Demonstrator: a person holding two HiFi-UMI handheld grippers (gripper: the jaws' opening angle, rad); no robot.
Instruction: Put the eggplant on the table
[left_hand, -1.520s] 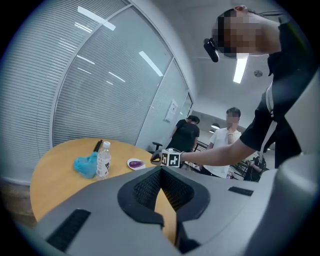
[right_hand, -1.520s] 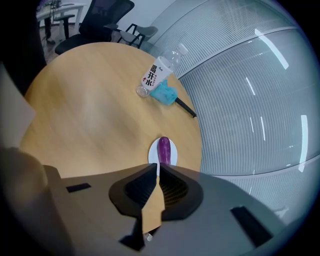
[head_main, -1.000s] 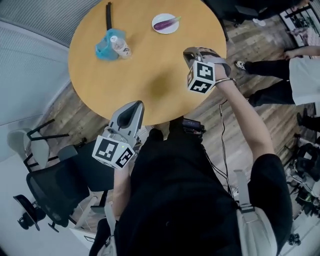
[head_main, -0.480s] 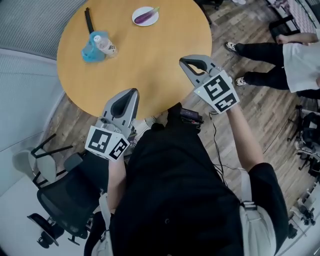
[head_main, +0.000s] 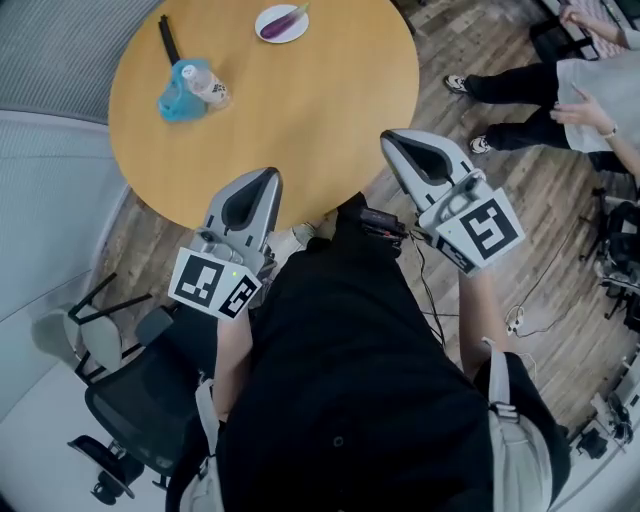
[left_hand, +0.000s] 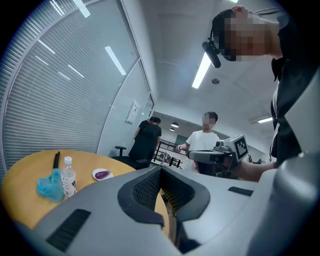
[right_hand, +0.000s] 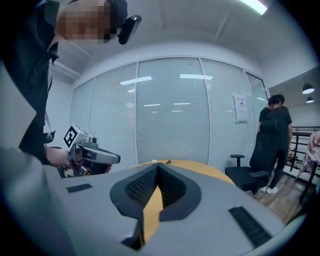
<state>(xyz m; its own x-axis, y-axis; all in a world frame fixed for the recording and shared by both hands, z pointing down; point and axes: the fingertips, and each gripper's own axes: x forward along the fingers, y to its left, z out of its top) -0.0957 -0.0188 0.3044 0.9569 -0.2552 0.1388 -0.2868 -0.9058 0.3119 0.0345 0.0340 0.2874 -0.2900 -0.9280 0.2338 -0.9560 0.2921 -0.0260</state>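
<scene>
Left gripper view shows the left gripper (left_hand: 160, 171) clenched, its ribbed pads meeting at the tip with nothing between them. In the right gripper view the right gripper (right_hand: 158, 169) is closed just as tightly and is also empty.

In the head view the left gripper (head_main: 264, 178) is held at the near edge of the round wooden table (head_main: 310, 110), its tip just over the rim. The right gripper (head_main: 392, 141) is at the table's near right rim, apart from the left one.

The eggplant (head_main: 281, 20) lies on a small white plate (head_main: 263, 32) at the far side of the table, well apart from both grippers. The left gripper view catches the same purple eggplant (left_hand: 102, 174) on its plate (left_hand: 95, 173), past the table's middle.

On the table's far left a clear water bottle (head_main: 208, 88) stands upright, touching a crumpled blue cloth (head_main: 176, 102). A slim black object (head_main: 165, 38) lies just beyond them, nearer the far rim.

Off the table's near left side stands a black office chair (head_main: 130, 400). Off its right side, on the wooden floor, is a bystander (head_main: 570, 85) in a white top and dark trousers.
</scene>
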